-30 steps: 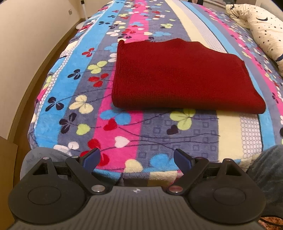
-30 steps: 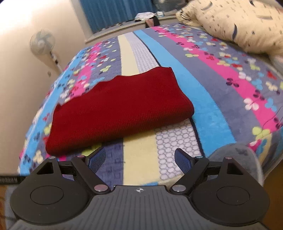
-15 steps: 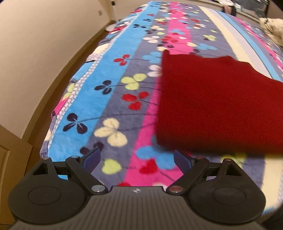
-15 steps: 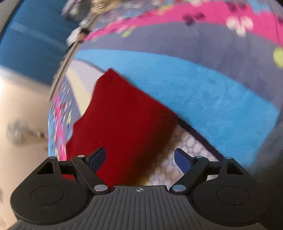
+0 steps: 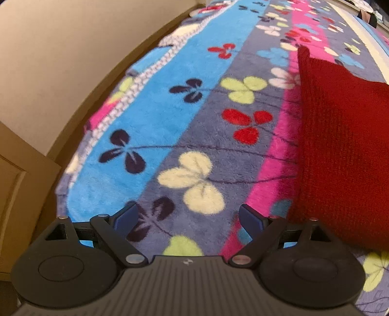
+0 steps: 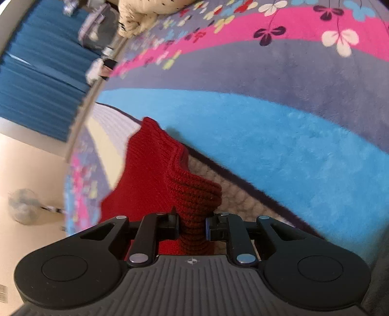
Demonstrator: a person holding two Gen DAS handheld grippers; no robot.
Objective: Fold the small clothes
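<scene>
A folded dark red knit garment [image 5: 345, 150] lies on the flowered striped blanket [image 5: 170, 116]. In the left wrist view it fills the right side, and my left gripper [image 5: 188, 217] is open and empty, low over the blanket just left of the garment's near left corner. In the right wrist view my right gripper [image 6: 193, 226] is shut on the garment's near right corner [image 6: 192, 189], which bunches up between the fingers. The rest of the garment stretches away to the left.
The bed's left edge drops to a beige wall and wooden floor [image 5: 48, 80]. A cream star-print pillow [image 6: 145, 14] lies at the bed's far end. Blue curtains [image 6: 36, 73] and a standing fan [image 6: 24, 204] are beyond the bed.
Both grippers moved in close to the garment from the bed's foot. The right gripper closed on the near right corner. The left gripper shifted left of the garment and stayed open.
</scene>
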